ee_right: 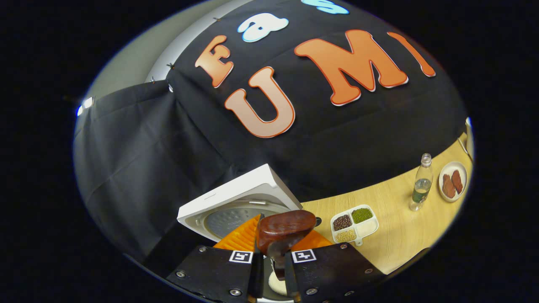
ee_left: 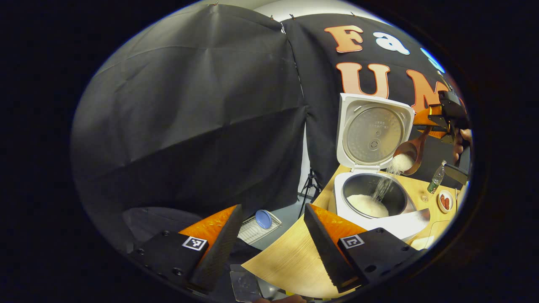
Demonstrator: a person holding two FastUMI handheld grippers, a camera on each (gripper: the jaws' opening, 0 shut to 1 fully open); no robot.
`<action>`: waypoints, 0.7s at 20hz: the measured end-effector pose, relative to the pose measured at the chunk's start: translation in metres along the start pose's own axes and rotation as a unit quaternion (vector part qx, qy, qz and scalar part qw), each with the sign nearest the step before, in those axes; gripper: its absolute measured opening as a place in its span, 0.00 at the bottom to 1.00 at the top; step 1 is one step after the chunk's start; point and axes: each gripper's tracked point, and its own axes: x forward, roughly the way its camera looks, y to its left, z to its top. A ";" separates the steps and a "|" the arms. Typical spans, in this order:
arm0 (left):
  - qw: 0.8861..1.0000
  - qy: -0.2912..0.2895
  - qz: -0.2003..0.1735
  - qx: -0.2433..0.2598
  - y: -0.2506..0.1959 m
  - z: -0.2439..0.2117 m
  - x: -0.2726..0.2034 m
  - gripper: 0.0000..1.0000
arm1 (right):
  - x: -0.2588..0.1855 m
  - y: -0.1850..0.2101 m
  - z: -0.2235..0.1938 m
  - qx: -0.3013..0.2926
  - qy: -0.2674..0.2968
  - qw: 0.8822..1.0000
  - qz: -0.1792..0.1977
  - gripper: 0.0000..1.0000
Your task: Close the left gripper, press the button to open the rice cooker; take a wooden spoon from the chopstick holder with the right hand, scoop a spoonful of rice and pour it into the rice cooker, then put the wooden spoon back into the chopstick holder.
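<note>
Rice spilling white from tilted wooden spoon, right gripper clenched on handle, left gripper released

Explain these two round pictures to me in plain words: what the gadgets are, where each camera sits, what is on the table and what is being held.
There is no robot here. A person holds a two-finger gripper in each hand, and a fisheye camera rides on each one, looking along its fingers.

In the left gripper view, the left gripper is open and holds nothing. Beyond it, a white rice cooker stands on the wooden table with its lid up. Farther off, the right gripper tips a wooden spoon, and rice pours into the pot.

In the right gripper view, the same spoon sits clamped between that gripper's fingers. On the table lie a divided tray of grains, a bottle and a small plate of brown pieces.
</note>
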 end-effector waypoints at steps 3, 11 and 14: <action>1.000 0.010 0.001 0.001 0.001 -0.005 0.002 0.99 | 0.000 0.010 -0.002 -0.032 -0.003 0.999 0.007 0.19; 1.000 0.002 -0.012 0.015 -0.011 0.001 0.000 0.99 | -0.005 0.038 0.016 -0.117 -0.042 0.992 0.023 0.19; 1.000 -0.001 -0.012 0.016 -0.011 0.002 0.001 0.99 | -0.006 0.050 0.021 -0.145 -0.054 0.987 0.036 0.19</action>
